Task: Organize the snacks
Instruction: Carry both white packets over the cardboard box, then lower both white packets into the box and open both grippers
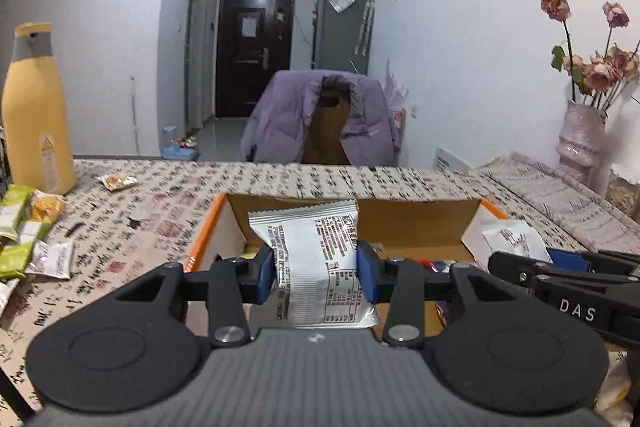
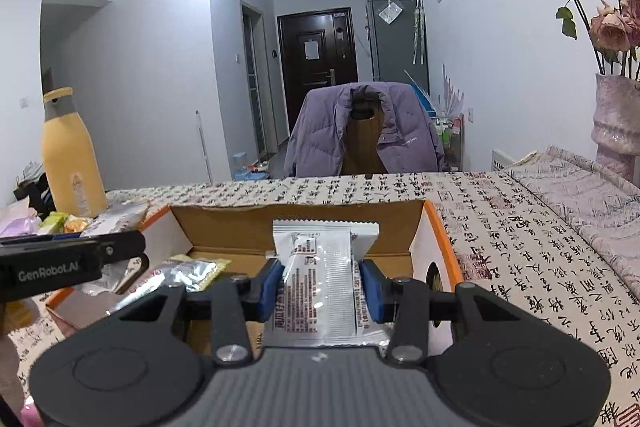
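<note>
A: Closest in, the left gripper point(image 1: 316, 273) has its blue pads pressed on both sides of a silver snack packet point(image 1: 320, 267), printed back facing the lens, held upright above the open cardboard box point(image 1: 420, 223).

B: Same on my side. The right gripper point(image 2: 320, 287) is clenched on a white snack packet point(image 2: 324, 283), standing upright between the pads, over the same orange-edged box point(image 2: 440, 247).

A: In the left wrist view the right gripper point(image 1: 560, 263) comes in from the right edge with its packet point(image 1: 508, 239) over the box's right end.

B: And from my camera the left gripper's black finger point(image 2: 100, 251) reaches in from the left. Inside the box lie a yellowish-green packet point(image 2: 196, 269) and some foil ones beside it.

A: Further out, the box sits on a tablecloth printed with calligraphy point(image 1: 160, 195). To the left, loose snacks lie on the cloth: green packets point(image 1: 16, 227), a white one point(image 1: 52, 259), a small orange-brown sachet point(image 1: 118, 181) farther back.

B: A yellow bottle with a grey collar point(image 1: 36, 115) stands upright behind that pile. On the far right, a pinkish vase point(image 1: 580, 139) holds dried roses point(image 1: 600, 67).

A: Beyond the table edge, a purple padded jacket point(image 1: 320, 119) hangs over a chair back, with a dark door point(image 1: 254, 51) down the hallway.
</note>
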Motion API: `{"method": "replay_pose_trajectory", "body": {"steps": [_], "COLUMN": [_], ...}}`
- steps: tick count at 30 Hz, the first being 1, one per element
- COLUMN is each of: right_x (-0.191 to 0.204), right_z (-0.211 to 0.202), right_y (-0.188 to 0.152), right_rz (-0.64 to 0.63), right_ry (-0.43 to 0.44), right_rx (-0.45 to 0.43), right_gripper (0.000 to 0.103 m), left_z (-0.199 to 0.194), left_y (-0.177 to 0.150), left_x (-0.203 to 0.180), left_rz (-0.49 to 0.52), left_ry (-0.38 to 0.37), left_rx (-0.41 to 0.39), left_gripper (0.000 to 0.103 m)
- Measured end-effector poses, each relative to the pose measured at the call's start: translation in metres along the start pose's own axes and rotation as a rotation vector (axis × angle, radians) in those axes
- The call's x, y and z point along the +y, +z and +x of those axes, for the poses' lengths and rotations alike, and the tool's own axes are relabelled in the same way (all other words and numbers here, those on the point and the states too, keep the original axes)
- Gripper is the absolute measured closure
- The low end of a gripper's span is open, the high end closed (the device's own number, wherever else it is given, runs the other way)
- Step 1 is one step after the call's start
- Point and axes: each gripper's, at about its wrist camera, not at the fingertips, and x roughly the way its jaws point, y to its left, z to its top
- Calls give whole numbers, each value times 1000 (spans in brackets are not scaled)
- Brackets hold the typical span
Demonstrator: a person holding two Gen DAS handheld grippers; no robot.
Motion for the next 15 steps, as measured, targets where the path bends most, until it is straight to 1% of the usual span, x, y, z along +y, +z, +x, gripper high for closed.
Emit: {"method": "replay_pose_trajectory", "body": {"steps": [4, 10, 12, 13, 14, 15], "right_x": [-4, -6, -5, -5, -7, -7], "right_z": [3, 3, 3, 3, 4, 3], "right_y": [-5, -10, -10, -11, -10, -11], "right_rz": [7, 10, 9, 11, 17, 24], "right_ry": [-12, -15, -9, -10, -12, -14], "right_rx": [22, 40, 45, 45, 46, 46], "right_gripper": [61, 60, 56, 53, 42, 26], "left_z": [6, 9, 8, 7, 6, 6], "left_y": [-5, -8, -9, -10, -10, -10], "left_x": [4, 3, 3, 4, 5, 6], "left_rz": [-5, -1, -1, -5, -12, -18], "left_ry": [-15, 1, 5, 8, 9, 9], "left_rx": [26, 34, 30, 29, 26, 22], "left_gripper": [61, 61, 60, 56, 52, 41]}}
